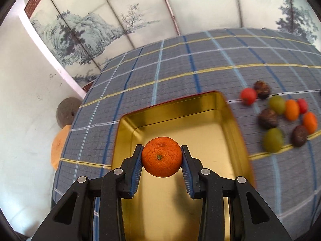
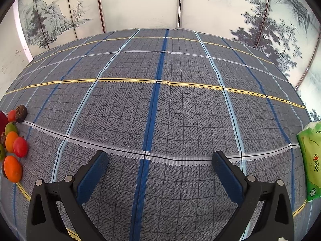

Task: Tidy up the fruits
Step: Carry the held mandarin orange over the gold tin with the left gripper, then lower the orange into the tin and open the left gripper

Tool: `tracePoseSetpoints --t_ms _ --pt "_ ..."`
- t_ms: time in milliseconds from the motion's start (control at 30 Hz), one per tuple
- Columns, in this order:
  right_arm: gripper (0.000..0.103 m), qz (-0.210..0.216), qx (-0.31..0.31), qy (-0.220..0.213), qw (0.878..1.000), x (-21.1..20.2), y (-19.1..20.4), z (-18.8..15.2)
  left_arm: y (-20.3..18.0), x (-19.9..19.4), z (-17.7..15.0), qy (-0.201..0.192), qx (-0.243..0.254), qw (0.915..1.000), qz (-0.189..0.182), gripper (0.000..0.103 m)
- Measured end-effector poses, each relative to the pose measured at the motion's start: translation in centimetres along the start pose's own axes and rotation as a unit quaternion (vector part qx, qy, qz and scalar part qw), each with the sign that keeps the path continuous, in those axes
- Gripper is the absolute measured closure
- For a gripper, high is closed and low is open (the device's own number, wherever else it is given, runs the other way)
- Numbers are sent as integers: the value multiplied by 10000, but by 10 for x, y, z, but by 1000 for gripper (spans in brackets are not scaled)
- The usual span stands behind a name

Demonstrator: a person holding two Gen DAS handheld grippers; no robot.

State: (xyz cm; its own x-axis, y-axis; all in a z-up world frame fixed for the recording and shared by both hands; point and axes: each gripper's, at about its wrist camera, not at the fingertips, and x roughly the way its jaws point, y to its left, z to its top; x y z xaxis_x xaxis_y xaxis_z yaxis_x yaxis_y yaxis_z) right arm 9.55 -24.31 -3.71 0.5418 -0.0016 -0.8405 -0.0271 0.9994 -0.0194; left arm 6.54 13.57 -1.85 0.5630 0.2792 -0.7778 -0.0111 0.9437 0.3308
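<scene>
My left gripper is shut on a small orange mandarin and holds it above the gold metal tin, which has nothing inside it. To the right of the tin lies a loose cluster of small fruits: red, green, orange and dark brown ones. The same cluster shows at the left edge of the right wrist view. My right gripper is open and empty above the bare plaid tablecloth.
A green tissue pack lies at the table's right edge. The table's left edge is near a white wall, with a grey round object and an orange one beyond it. A painted folding screen stands behind the table.
</scene>
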Motion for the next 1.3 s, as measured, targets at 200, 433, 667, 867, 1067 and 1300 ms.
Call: tracePoseSetpoints --t_ms 200,433,667,867,1067,1300 --pt "1 2 0 1 10000 0 0 0 15 23 10 66 93 9999 110 64" --pt "1 3 0 2 10000 0 0 0 22 45 23 175 199 9995 185 64" --pt "1 4 -1 0 10000 0 0 0 26 61 33 193 272 9991 254 63" --pt "1 4 -1 -1 10000 0 0 0 23 76 35 252 344 9988 234 63" --pt "1 5 -2 -2 10000 0 0 0 26 86 34 289 314 9988 239 61" --pt "1 6 -3 -1 10000 0 0 1 31 75 37 -6 198 9995 236 36"
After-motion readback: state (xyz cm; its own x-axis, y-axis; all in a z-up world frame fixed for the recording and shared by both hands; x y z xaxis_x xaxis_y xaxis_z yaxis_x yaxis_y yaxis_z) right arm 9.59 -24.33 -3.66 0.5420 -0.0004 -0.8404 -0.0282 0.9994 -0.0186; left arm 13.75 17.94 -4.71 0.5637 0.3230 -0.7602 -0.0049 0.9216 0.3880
